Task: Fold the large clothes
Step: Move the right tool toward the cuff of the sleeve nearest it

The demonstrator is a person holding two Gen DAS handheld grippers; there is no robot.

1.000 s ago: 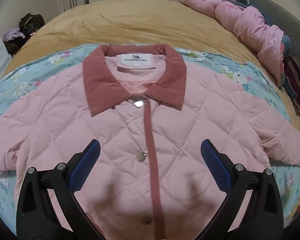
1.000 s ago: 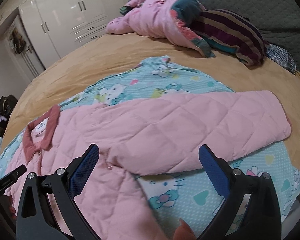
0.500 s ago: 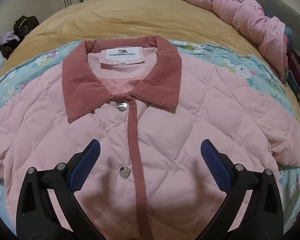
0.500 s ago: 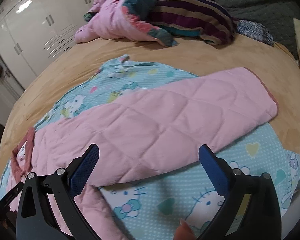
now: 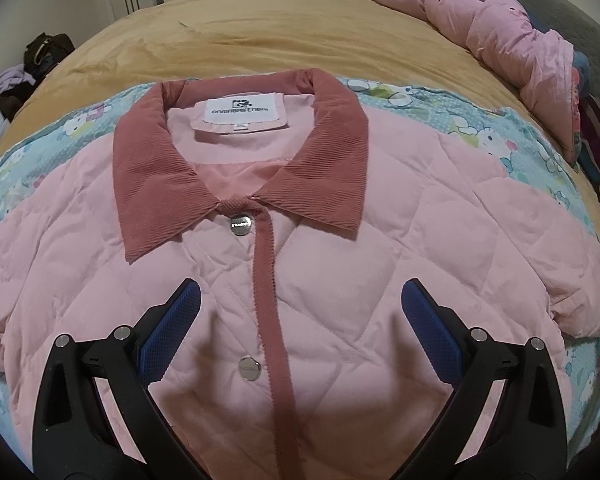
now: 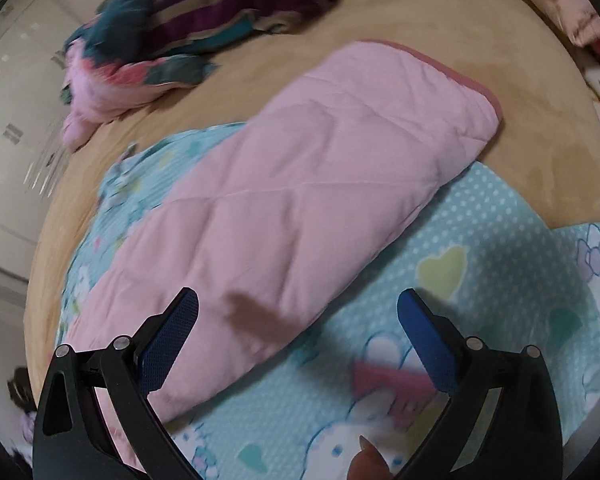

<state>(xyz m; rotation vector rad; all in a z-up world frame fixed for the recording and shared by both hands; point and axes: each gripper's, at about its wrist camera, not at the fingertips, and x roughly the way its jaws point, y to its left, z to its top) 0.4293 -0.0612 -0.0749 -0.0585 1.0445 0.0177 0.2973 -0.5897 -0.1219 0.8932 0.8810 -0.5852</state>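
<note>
Left claw (image 5: 300, 308) is hanging wide apart and empty over the chest of the pink quilted jacket (image 5: 340, 280), its blue pads straddling the corduroy placket (image 5: 266, 280) between two snap buttons. In this left wrist view the jacket is lying face up and buttoned on a cartoon-print blanket (image 5: 480, 132) spread over the bed (image 5: 260, 40), with its dusty-rose collar (image 5: 240, 168) pointing away and both sleeves spreading outward.

Right claw (image 6: 298, 312) is likewise gaping wide and gripping nothing, hovering near the lower edge of the outstretched sleeve (image 6: 320, 184). The sleeve is running diagonally across the blanket, its cuff (image 6: 472, 84) reaching onto the tan bedcover. This view is blurring with motion.

Judging by the padding, the jacket is looking light, soft and springy, likely to puff back after folding. The firmer cuff hem or shoulder seam is probably offering the best hold.
</note>
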